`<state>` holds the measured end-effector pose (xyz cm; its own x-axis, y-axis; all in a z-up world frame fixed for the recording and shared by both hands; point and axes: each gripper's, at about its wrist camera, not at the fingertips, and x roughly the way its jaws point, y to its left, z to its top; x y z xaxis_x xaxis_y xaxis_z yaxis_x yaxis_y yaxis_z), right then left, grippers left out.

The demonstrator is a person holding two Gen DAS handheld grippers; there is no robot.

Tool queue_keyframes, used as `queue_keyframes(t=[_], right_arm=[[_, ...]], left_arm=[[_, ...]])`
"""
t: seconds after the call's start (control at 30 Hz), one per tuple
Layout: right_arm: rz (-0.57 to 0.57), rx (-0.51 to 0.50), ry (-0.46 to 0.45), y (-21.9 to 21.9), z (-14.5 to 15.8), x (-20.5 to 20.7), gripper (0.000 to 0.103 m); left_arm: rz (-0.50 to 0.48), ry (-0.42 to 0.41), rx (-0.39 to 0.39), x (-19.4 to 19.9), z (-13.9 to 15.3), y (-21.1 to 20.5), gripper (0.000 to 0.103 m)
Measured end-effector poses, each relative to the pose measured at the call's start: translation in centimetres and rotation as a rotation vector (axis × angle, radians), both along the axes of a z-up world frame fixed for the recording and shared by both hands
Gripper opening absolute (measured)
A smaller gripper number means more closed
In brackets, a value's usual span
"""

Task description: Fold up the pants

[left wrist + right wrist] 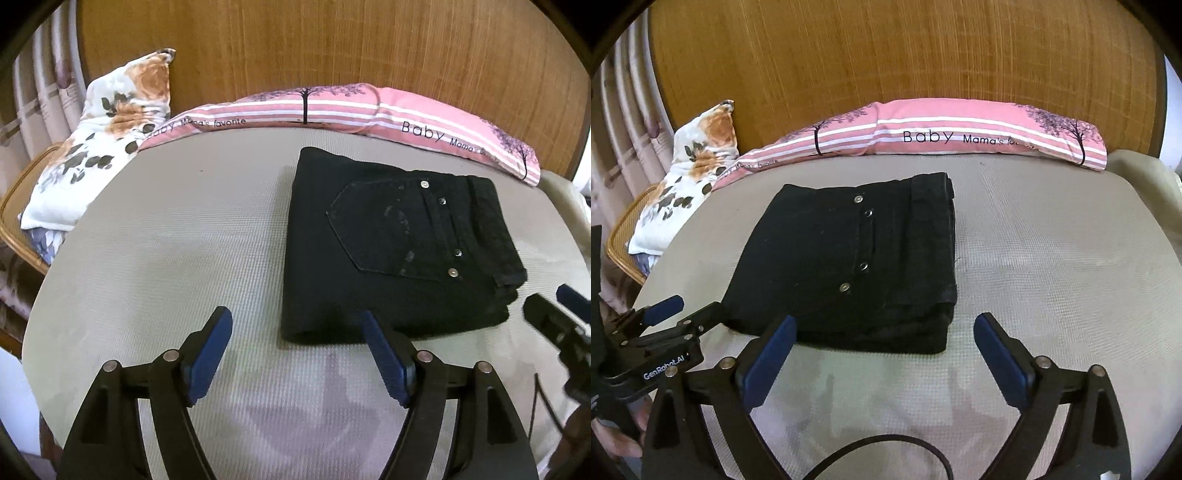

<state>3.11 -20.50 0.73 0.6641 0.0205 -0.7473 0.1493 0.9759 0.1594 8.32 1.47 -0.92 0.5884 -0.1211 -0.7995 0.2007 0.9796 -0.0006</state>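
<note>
The black pants (pixel 388 240) lie folded into a compact rectangle on the grey mat (pixel 166 240), back pocket and metal rivets facing up. My left gripper (pixel 293 317) is open just short of the bundle's near left corner, nothing between its blue pads. In the right wrist view the pants (pixel 849 258) lie ahead, with my right gripper (pixel 886 320) open wide before their near edge and not touching them. The left gripper (pixel 687 310) shows at the left by the pants' near left corner. At the left wrist view's right edge, the right gripper (pixel 548 301) sits near the waistband corner.
A pink striped pillow (pixel 960 136) lies along the wooden headboard (pixel 886 55) behind the pants. A floral pillow (pixel 103 147) leans at the back left over a wicker chair (pixel 624 236), with curtains (pixel 40 92) beyond. A black cable (pixel 886 446) loops below the right gripper.
</note>
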Motion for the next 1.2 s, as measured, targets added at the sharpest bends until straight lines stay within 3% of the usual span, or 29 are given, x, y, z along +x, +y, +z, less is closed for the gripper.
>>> queue_keyframes(t=[0.47, 1.2], right_arm=[[0.003, -0.031, -0.012, 1.5, 0.1, -1.6, 0.099], [0.008, -0.013, 0.02, 1.6, -0.6, -1.9, 0.099]], left_arm=[[0.01, -0.015, 0.031, -3.1, 0.4, -0.5, 0.074], [0.015, -0.029, 0.054, -3.8, 0.5, -1.0, 0.074]])
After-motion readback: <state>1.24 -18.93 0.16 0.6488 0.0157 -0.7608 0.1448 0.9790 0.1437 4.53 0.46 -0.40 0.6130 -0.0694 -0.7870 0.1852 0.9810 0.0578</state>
